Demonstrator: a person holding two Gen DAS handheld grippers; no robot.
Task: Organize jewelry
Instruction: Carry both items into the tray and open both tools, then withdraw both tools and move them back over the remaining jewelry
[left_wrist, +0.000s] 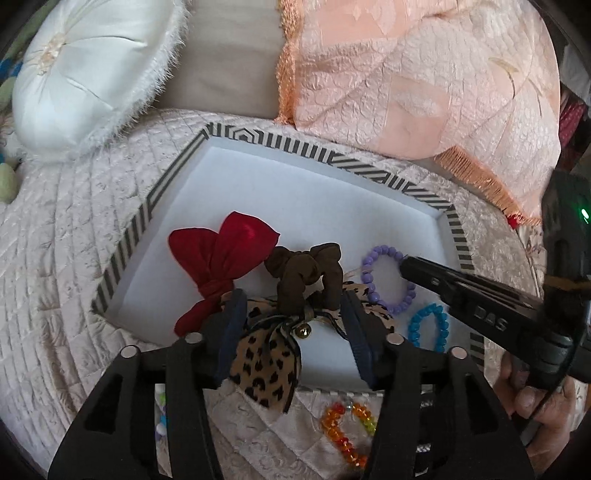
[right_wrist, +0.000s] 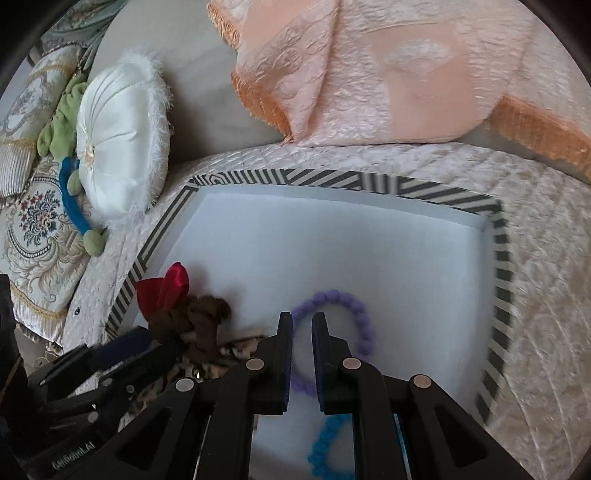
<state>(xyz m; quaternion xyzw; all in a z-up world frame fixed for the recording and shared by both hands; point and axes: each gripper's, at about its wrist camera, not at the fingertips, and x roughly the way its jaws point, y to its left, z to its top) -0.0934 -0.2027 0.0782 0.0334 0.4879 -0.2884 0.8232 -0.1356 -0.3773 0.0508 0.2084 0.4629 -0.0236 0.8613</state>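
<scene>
"DAS" reads on the right gripper (left_wrist: 404, 264); the left gripper (right_wrist: 122, 347) body shows partly legible white lettering. The left gripper (left_wrist: 291, 317) is wide open, the leopard-print bow (left_wrist: 266, 362) and brown scrunchie (left_wrist: 306, 273) between its fingers. The right gripper (right_wrist: 302, 332) is nearly closed, empty, above the purple bead bracelet (right_wrist: 345, 308). Just beside: blue bracelet (left_wrist: 428, 326), red bow (left_wrist: 221, 258), all in the striped tray (left_wrist: 458, 236). Pillows lie beyond.

"DAS" on right claw (left_wrist: 402, 266); "GenRobot.AI" on left claw (right_wrist: 122, 343).

Two close wrist views (shared tray (left_wrist: 140, 221))
</scene>
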